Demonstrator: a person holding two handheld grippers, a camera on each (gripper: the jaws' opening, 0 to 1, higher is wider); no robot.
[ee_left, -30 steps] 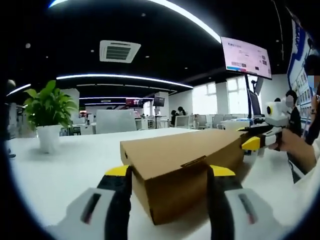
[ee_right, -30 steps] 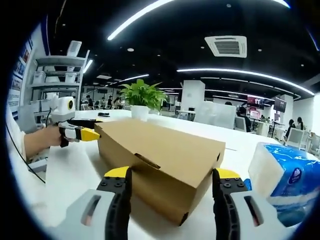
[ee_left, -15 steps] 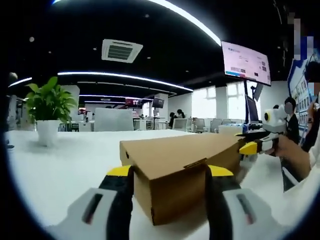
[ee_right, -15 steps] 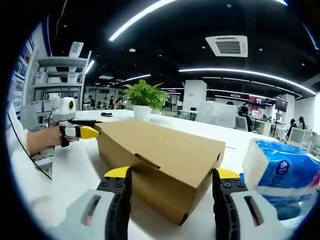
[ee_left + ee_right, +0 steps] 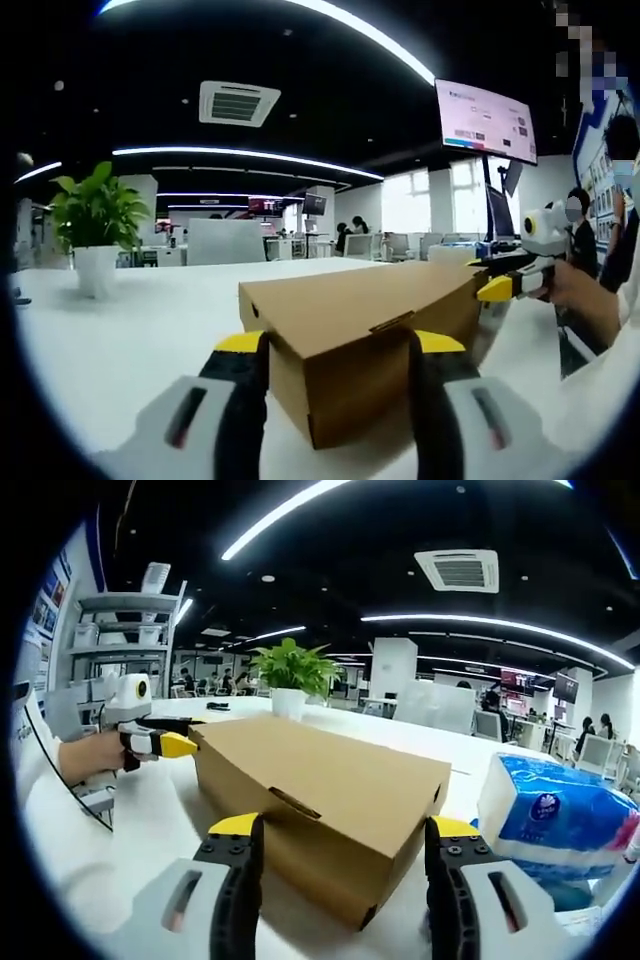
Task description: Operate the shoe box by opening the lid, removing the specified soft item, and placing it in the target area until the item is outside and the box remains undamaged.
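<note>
A closed cardboard shoe box (image 5: 325, 805) sits on a white table (image 5: 130, 340), its lid tucked shut. The left gripper (image 5: 338, 345) stands with jaws spread wide on either side of one box end, gripping nothing. The right gripper (image 5: 345, 830) likewise straddles the opposite end, jaws wide apart and empty. A blue-and-white pack of tissues (image 5: 555, 820) lies just beside the box. A potted plant (image 5: 95, 235) stands near the table's far edge.
</note>
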